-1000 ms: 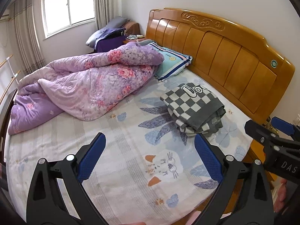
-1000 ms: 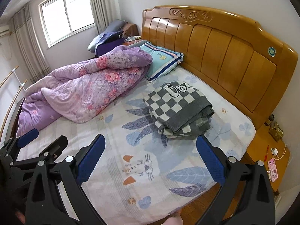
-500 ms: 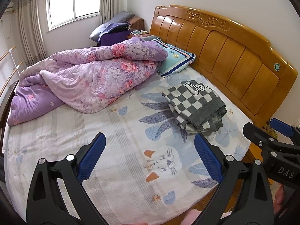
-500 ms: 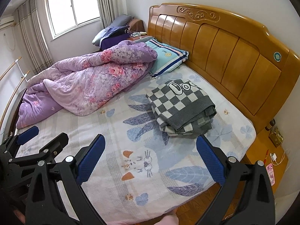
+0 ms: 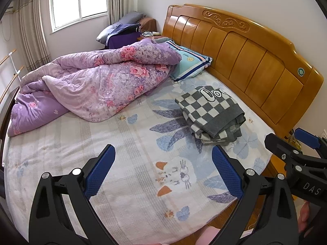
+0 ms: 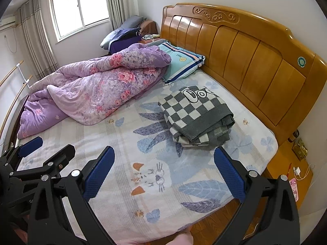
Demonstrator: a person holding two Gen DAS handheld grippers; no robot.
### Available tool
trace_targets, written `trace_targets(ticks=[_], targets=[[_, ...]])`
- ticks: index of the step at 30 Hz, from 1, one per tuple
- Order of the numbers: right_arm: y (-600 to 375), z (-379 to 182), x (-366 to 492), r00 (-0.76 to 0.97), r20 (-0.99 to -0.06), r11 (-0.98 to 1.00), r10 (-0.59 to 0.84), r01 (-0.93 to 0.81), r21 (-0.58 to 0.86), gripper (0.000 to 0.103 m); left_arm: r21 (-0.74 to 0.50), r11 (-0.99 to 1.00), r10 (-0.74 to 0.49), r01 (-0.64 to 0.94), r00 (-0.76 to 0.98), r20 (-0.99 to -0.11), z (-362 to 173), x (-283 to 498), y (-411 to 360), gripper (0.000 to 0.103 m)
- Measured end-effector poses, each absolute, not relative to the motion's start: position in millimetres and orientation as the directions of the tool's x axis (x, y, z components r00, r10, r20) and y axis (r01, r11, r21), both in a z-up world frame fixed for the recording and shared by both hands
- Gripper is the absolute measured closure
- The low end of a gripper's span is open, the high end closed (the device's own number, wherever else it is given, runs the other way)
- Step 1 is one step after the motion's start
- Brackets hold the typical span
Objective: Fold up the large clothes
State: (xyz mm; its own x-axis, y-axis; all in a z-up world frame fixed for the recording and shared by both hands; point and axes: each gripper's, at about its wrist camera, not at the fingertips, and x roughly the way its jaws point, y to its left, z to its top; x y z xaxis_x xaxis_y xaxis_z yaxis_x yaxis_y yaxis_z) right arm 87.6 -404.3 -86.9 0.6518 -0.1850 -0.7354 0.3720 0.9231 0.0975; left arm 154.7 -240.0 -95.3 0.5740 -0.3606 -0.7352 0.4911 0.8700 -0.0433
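A grey-and-white checkered sweater lies folded in a stack on the bed, near the wooden headboard. My left gripper hangs open above the near part of the mattress, well short of the sweater, holding nothing. My right gripper is open too, also empty, above the bed's near edge. Each gripper shows at the side of the other's view, the right gripper at the right and the left gripper at the left.
A crumpled purple floral quilt fills the far left of the bed, with a striped blue pillow behind it. The printed sheet covers the mattress. A wooden nightstand with small items stands to the right.
Both grippers have drifted back and tilted slightly, so the bed and sweater sit a little further left in view. The jaws stay open and the sweater has not moved.
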Motion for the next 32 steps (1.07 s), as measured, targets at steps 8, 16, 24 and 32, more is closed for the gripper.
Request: trace_targets(ticks=[8, 16, 24, 32], targets=[[-405, -87, 88, 0.651, -0.736, 0.924, -0.185, 0.369, 0.095, 0.009, -0.041, 0.869, -0.359, 0.494, 0.571, -0.738, -96, 151, -242, 0.007], [-406, -87, 88, 0.653, -0.736, 0.927, -0.179, 0.363, 0.097, 0.009, -0.057, 0.861, -0.375, 0.505, 0.556, -0.742, -98, 146, -242, 0.007], [-403, -92, 79, 0.651, -0.737, 0.927, -0.18, 0.363, 0.095, 0.009, -0.06, 0.856, -0.381, 0.514, 0.547, -0.745, -98, 141, -239, 0.007], [-403, -92, 79, 0.652, -0.738, 0.927, -0.174, 0.362, 0.101, 0.009, -0.051, 0.857, -0.372, 0.513, 0.547, -0.75, -100, 139, -237, 0.007]])
